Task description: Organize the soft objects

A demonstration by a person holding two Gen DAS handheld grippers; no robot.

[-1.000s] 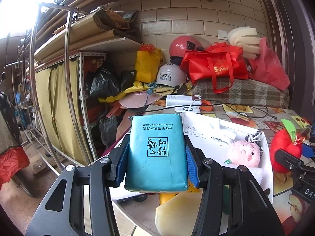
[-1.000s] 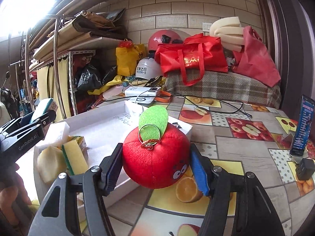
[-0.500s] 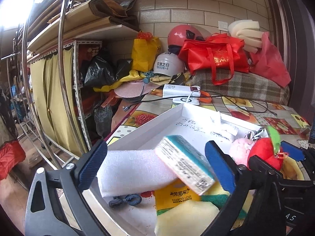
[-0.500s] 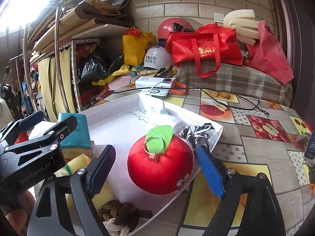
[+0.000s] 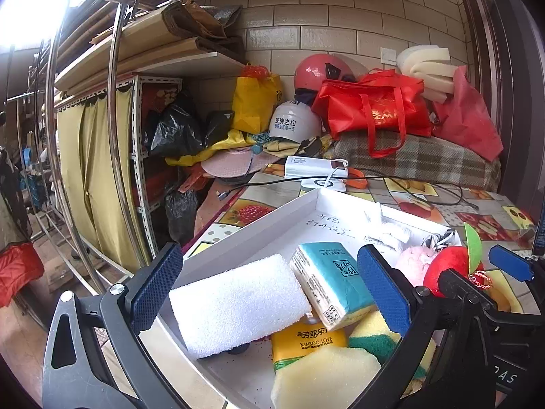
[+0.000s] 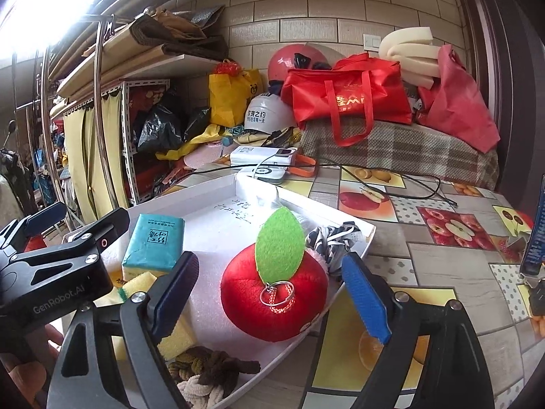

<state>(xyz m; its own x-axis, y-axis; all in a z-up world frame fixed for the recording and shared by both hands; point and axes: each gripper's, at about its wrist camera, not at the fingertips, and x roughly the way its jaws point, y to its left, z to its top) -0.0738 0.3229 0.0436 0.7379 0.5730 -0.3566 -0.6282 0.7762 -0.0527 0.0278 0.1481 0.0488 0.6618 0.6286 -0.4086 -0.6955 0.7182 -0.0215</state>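
The shallow white cardboard tray (image 6: 218,184) sits on the fruit-patterned tablecloth (image 6: 439,259) and holds the soft things. Near its right rim rests the red plush apple with a green felt leaf and a metal key ring (image 6: 274,289), standing free between the spread blue pads of the right gripper (image 6: 269,293), which grips nothing. A pink plush toy (image 5: 414,262) lies just behind the apple, beside a black-and-white striped cloth bundle (image 6: 332,237).

Toward the tray's left end, the teal packet of tissues (image 5: 332,279) leans tilted against a white foam block (image 5: 238,303), overlapping a yellow packet printed "BAMBOO LOVE" (image 5: 308,341). The teal packet carries Chinese characters and a barcode. The left gripper (image 5: 272,288) is spread wide around these and is clasping nothing; its black body reads "GenRobot.AI" in the right wrist view. A yellow-and-green scouring sponge (image 5: 373,335) and a pale yellow sponge (image 5: 323,378) lie at the near end, and a knotted brown-and-cream rope (image 6: 207,371) rests at the tray's near corner.

Handwriting marks the tray floor, too small to read. Beyond it, a white power bank (image 6: 262,155) lies on the cloth, and a white helmet with Chinese lettering (image 6: 267,116) sits by a red tote bag (image 6: 347,99).
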